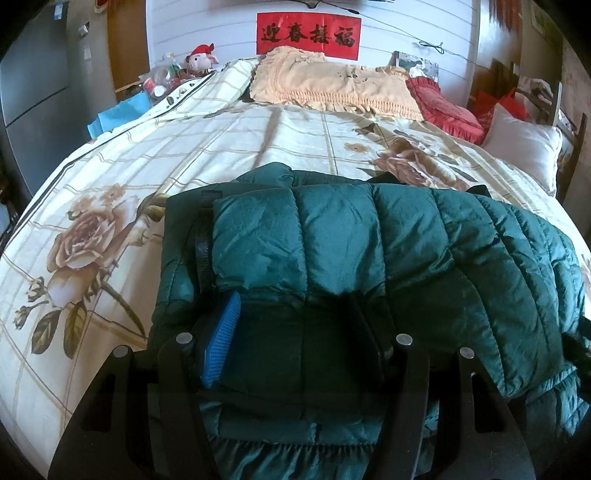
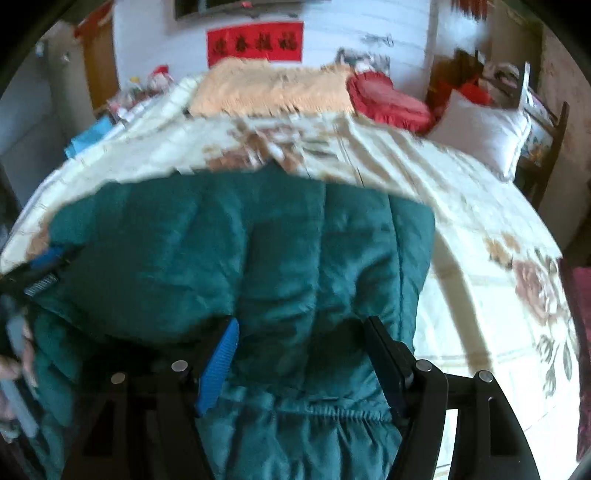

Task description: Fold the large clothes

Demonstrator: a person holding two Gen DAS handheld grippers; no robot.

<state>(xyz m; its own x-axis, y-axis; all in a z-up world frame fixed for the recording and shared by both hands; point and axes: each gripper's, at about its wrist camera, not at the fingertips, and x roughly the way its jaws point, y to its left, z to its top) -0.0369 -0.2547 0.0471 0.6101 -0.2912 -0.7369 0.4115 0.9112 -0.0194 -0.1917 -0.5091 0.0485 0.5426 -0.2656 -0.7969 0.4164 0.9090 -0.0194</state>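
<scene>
A dark green quilted puffer jacket (image 1: 369, 251) lies partly folded on the floral bed cover (image 1: 110, 206). My left gripper (image 1: 291, 306) is open, its jaws wide apart over the jacket's near folded edge, fabric lying between the fingers. In the blurred right wrist view the jacket (image 2: 240, 266) fills the middle. My right gripper (image 2: 303, 328) is open too, jaws spread over the jacket's gathered hem. The left gripper (image 2: 48, 258) shows at the left edge of that view, resting by the jacket.
The bed runs back to a peach fringed pillow (image 1: 332, 85), a red cushion (image 1: 443, 107) and a white pillow (image 1: 524, 147). Clutter and a plush toy (image 1: 201, 59) sit at the back left. A red banner (image 1: 308, 35) hangs on the wall.
</scene>
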